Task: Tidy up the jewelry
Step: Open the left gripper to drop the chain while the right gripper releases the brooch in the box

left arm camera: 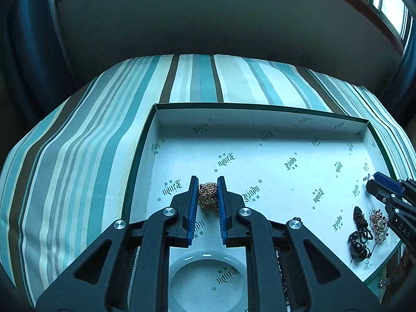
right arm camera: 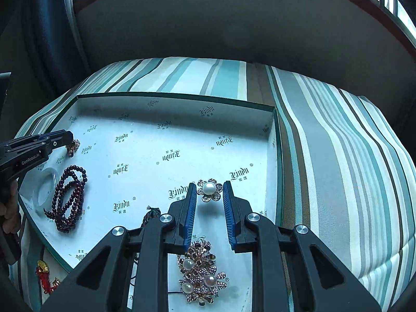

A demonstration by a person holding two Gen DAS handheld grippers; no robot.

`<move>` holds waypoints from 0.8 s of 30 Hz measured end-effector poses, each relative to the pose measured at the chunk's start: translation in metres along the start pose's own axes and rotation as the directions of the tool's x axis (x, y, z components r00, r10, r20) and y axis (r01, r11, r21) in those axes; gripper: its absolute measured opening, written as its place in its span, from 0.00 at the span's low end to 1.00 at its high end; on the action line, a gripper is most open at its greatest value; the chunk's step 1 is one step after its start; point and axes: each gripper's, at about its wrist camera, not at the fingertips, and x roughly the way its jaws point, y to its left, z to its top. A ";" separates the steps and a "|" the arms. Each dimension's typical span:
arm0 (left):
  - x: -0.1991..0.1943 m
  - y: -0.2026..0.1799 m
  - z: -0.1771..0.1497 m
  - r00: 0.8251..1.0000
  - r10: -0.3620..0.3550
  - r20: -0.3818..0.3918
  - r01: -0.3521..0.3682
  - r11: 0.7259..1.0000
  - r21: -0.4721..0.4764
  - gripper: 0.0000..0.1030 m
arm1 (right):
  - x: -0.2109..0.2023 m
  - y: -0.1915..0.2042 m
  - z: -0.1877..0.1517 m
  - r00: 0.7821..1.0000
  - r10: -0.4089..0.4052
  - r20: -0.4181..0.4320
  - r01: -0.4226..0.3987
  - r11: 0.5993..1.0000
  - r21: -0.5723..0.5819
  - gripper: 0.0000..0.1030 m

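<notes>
Striped bed (left arm camera: 78, 156) carries a shallow printed box (left arm camera: 260, 109). Left gripper (left arm camera: 208, 195) is clamped on a gold mesh piece (left arm camera: 208, 195) over the box floor; right gripper (right arm camera: 209, 195) pinches a pearl flower brooch (right arm camera: 209, 191). Risk: both grips sit at the fingertips, so either piece may slip out and drop.

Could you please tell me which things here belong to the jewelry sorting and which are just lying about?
Part of the job: gold mesh piece, pearl flower brooch, brooch cluster, dark bead string, clear bangle, printed tray.
Just lying about: striped cushion, window.
</notes>
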 end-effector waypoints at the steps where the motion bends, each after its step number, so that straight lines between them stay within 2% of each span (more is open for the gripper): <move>1: 0.000 0.000 -0.001 1.000 0.002 -0.001 -0.002 1.000 0.000 0.14 | 0.002 0.000 -0.001 1.000 0.000 -0.005 0.000 1.000 0.001 0.21; 3: 0.001 0.000 -0.001 1.000 0.007 -0.005 -0.007 1.000 0.002 0.17 | 0.003 0.001 -0.002 1.000 -0.007 -0.004 0.007 1.000 -0.005 0.21; 7: 0.002 0.000 -0.001 1.000 0.014 -0.010 -0.014 1.000 0.004 0.30 | 0.003 0.000 -0.002 1.000 -0.003 0.000 0.003 1.000 -0.001 0.21; 9: 0.002 0.000 -0.002 1.000 0.016 -0.012 -0.016 1.000 0.005 0.33 | 0.002 0.000 -0.003 1.000 0.004 0.003 -0.004 1.000 0.004 0.23; 10: 0.002 0.000 -0.002 1.000 0.019 -0.011 -0.018 1.000 0.005 0.38 | 0.001 -0.001 -0.003 1.000 0.010 0.006 -0.010 1.000 0.008 0.25; 13: -0.001 0.000 -0.001 1.000 0.017 -0.005 -0.017 1.000 0.001 0.44 | -0.001 -0.001 -0.002 1.000 0.012 0.015 -0.012 1.000 0.013 0.35; 15: -0.004 0.000 0.000 1.000 0.016 0.001 -0.016 1.000 0.001 0.49 | -0.005 -0.001 -0.001 1.000 0.014 0.021 -0.014 1.000 0.014 0.35; 24: -0.044 0.000 -0.005 0.999 0.016 0.048 -0.015 1.000 -0.017 0.53 | -0.044 0.007 -0.003 0.996 0.025 0.086 -0.025 1.000 0.005 0.35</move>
